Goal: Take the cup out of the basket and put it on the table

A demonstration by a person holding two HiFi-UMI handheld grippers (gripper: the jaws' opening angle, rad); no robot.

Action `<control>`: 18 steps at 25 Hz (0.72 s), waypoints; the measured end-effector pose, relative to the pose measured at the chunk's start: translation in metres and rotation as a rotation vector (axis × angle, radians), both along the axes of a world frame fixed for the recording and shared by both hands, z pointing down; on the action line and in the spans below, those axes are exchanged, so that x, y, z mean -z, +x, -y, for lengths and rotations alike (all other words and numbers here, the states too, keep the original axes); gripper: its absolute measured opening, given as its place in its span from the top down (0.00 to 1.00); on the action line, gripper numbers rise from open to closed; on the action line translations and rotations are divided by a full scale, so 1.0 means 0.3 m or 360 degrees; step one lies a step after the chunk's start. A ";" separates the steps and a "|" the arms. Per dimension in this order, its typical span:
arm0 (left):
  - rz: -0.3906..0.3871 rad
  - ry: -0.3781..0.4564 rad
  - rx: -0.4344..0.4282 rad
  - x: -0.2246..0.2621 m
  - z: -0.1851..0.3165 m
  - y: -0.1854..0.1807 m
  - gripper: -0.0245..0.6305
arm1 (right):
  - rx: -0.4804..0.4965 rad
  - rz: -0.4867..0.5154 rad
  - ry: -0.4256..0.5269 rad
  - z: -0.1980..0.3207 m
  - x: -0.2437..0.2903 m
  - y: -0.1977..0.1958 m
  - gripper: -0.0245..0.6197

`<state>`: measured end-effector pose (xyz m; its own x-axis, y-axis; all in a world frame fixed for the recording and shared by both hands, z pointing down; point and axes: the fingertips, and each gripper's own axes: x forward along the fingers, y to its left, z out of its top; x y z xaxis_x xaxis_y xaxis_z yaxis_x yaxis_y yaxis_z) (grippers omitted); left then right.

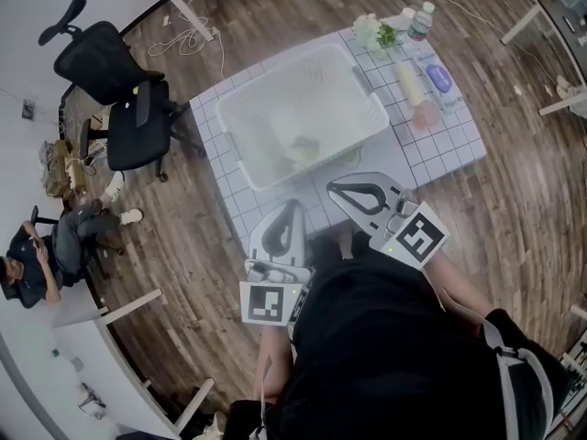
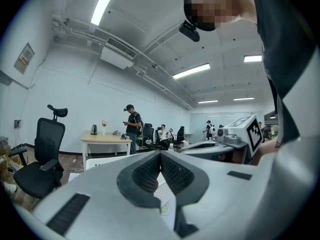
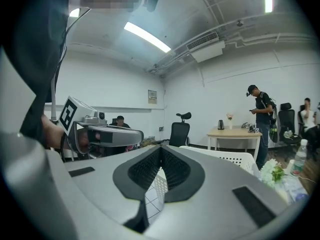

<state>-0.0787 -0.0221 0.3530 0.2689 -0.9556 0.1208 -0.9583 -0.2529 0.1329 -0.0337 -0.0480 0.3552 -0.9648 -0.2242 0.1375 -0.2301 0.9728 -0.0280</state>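
Note:
A white basket (image 1: pixel 240 122) stands in the middle of the checked table (image 1: pixel 431 159). Inside it, near its front wall, lies a small yellowish thing (image 1: pixel 303 149), too blurred to tell whether it is the cup. My left gripper (image 1: pixel 292 209) hovers over the table's front edge, just short of the basket, with its jaws shut and nothing between them. My right gripper (image 1: pixel 343 189) hangs beside it to the right, also shut and empty. In the left gripper view the fingertips (image 2: pixel 160 154) meet. The right gripper (image 3: pixel 161 151) looks over the basket rim (image 3: pixel 235 159).
At the table's far right lie white flowers (image 1: pixel 374 31), a water bottle (image 1: pixel 420 18), a cream tube (image 1: pixel 409 81), a blue-labelled pack (image 1: pixel 440 79) and a pink round thing (image 1: pixel 425 115). A black office chair (image 1: pixel 119 85) stands to the left, and a person (image 1: pixel 46 246) sits beyond it.

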 end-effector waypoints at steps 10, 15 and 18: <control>-0.0018 -0.0025 -0.0109 -0.031 0.006 -0.129 0.95 | -0.0082 -0.0062 0.0001 -0.003 -0.032 -0.130 0.94; -0.0025 -0.0028 -0.0191 -0.045 0.022 -0.162 0.95 | -0.0135 -0.0164 -0.0006 0.011 -0.078 -0.172 0.94; -0.0053 -0.0028 -0.0208 -0.033 0.036 -0.164 0.95 | -0.0129 -0.0204 0.0007 0.010 -0.094 -0.181 0.94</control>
